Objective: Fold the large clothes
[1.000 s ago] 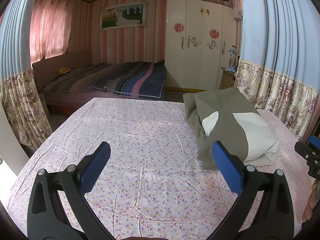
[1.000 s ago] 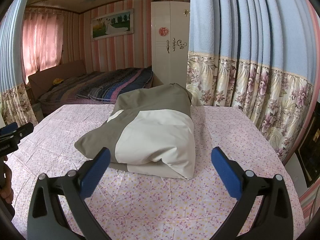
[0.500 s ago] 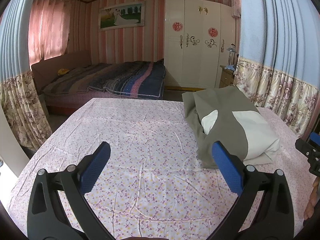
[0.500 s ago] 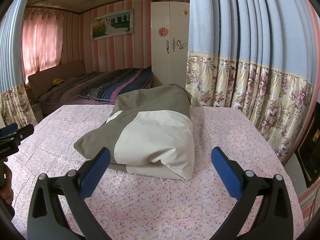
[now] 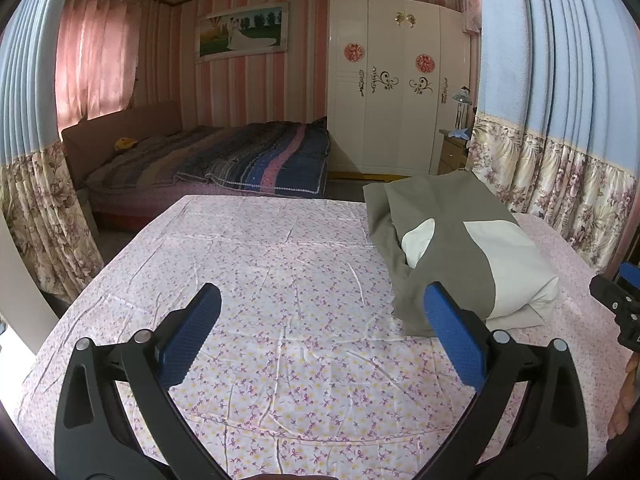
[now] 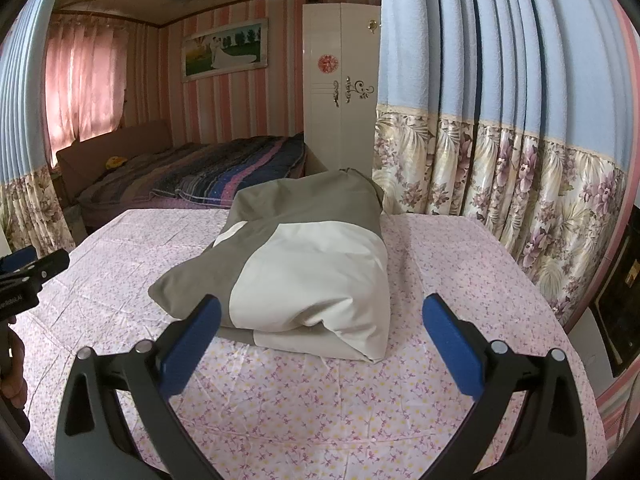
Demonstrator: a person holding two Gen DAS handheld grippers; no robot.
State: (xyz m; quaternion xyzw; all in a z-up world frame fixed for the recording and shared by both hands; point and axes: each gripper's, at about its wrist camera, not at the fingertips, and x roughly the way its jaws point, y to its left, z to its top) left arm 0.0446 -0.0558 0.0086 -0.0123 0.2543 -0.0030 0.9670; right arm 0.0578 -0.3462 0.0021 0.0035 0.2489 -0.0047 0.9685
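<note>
Folded garment (image 6: pixel 304 264) on sheet (image 5: pixel 280 300) — both tools spread.

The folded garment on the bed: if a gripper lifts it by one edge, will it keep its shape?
Probably not. The folded garment looks like soft, loosely stacked layers, so it would likely droop and unfold. Its puffy bulk suggests it is light.

1. The left tool (image 6: pixel 24 276), seen at the left edge of the right wrist view, carries a line of small white print on its black body; it is too small and cut off to read.
2. No other legible text, brand or number shows.
</note>
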